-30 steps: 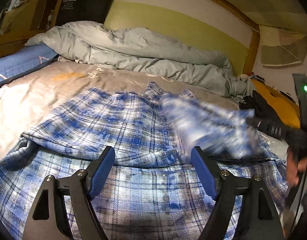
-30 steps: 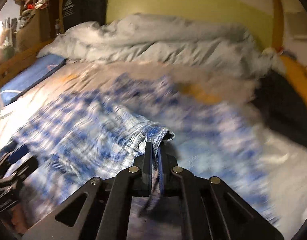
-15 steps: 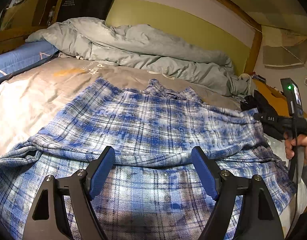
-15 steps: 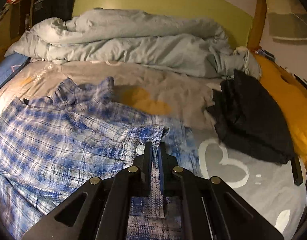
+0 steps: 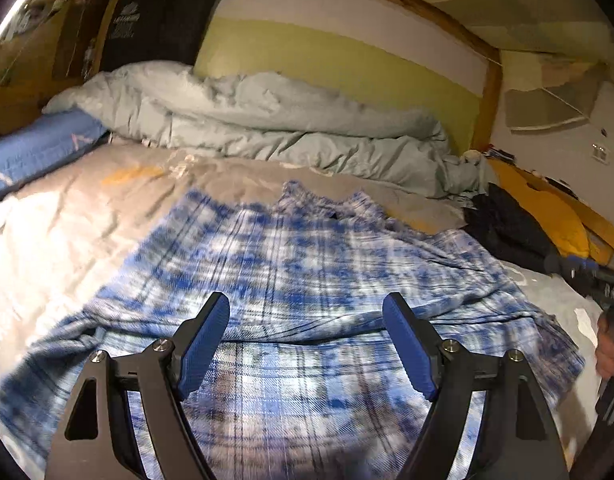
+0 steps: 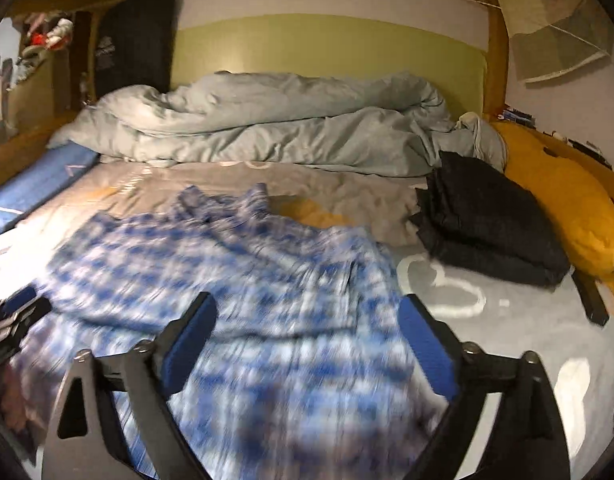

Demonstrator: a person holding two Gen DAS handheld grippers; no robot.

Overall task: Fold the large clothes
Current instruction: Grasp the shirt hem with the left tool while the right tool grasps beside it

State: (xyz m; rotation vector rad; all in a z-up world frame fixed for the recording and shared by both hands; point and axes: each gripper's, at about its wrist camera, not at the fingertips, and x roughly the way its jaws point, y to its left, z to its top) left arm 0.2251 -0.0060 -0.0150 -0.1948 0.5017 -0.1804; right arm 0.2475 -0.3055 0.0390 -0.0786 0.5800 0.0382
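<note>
A blue and white plaid shirt [image 5: 291, 272] lies spread on the bed, collar toward the headboard, with a sleeve laid across its middle. It also shows in the right wrist view [image 6: 235, 280], blurred. My left gripper [image 5: 306, 320] is open and empty, just above the shirt's lower part. My right gripper [image 6: 307, 320] is open and empty above the shirt's right side. The right gripper also shows at the right edge of the left wrist view [image 5: 603, 284].
A rumpled grey duvet [image 6: 267, 128] lies along the headboard. A folded black garment [image 6: 487, 220] and a yellow pillow [image 6: 563, 196] lie right of the shirt. A blue pillow [image 5: 39, 152] lies at the far left. The grey sheet [image 6: 527, 320] shows to the right.
My right gripper has let go of the shirt's sleeve cuff and opened, leaving the sleeve across the shirt. It has drawn back. The left gripper stayed open, nearly still.
</note>
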